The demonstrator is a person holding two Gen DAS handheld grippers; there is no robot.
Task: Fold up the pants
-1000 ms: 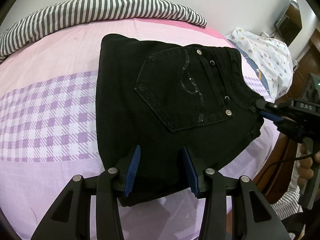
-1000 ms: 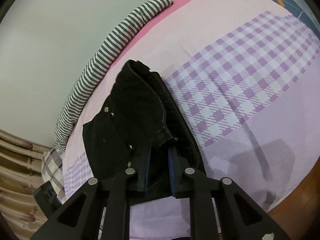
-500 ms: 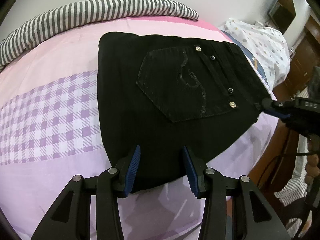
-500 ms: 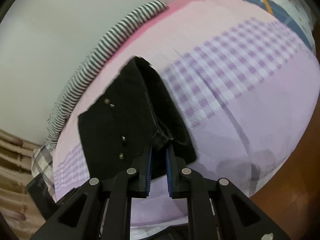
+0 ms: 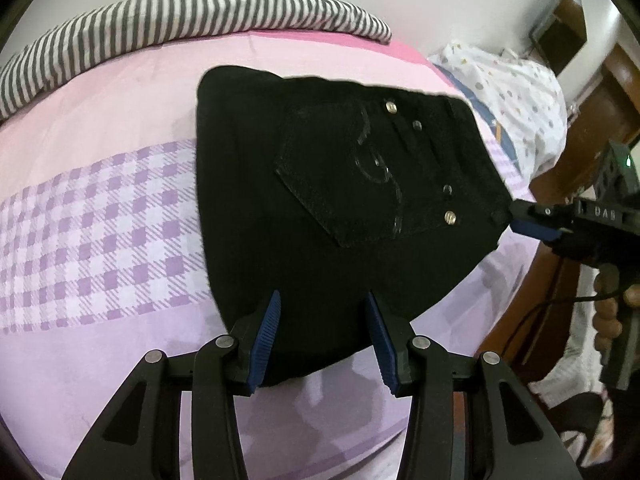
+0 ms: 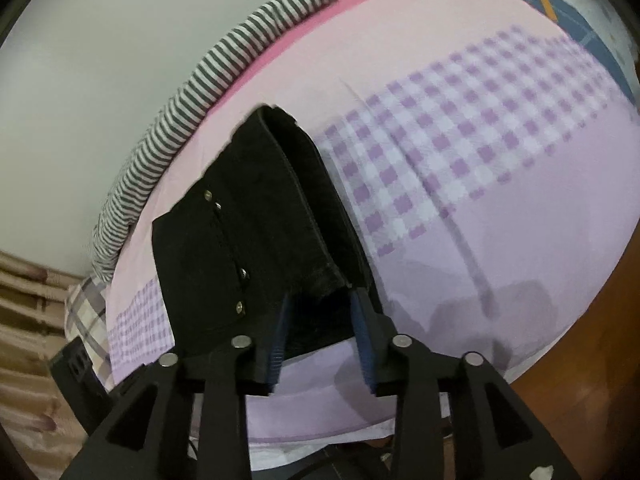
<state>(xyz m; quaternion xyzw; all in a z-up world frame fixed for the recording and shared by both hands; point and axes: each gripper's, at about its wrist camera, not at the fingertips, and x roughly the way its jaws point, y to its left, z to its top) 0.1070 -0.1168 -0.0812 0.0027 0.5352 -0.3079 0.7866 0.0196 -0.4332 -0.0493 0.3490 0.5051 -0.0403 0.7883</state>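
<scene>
Left wrist view takes in the bed (image 5: 100, 216), its sheet pink with a purple checked band, and a striped blanket (image 5: 160, 24) rolled along the far edge by the wall. Black pants (image 5: 320, 200) lie folded on the sheet near the bed's near edge, back pocket (image 5: 344, 184) facing up. At the pants' near edge, the left gripper (image 5: 322, 340) is spread wide, its blue pads on either side of the cloth and not pinching it. Right wrist view shows the right gripper (image 6: 322, 334) also parted, its pads flanking the waistband corner (image 6: 328, 280) without clamping it.
</scene>
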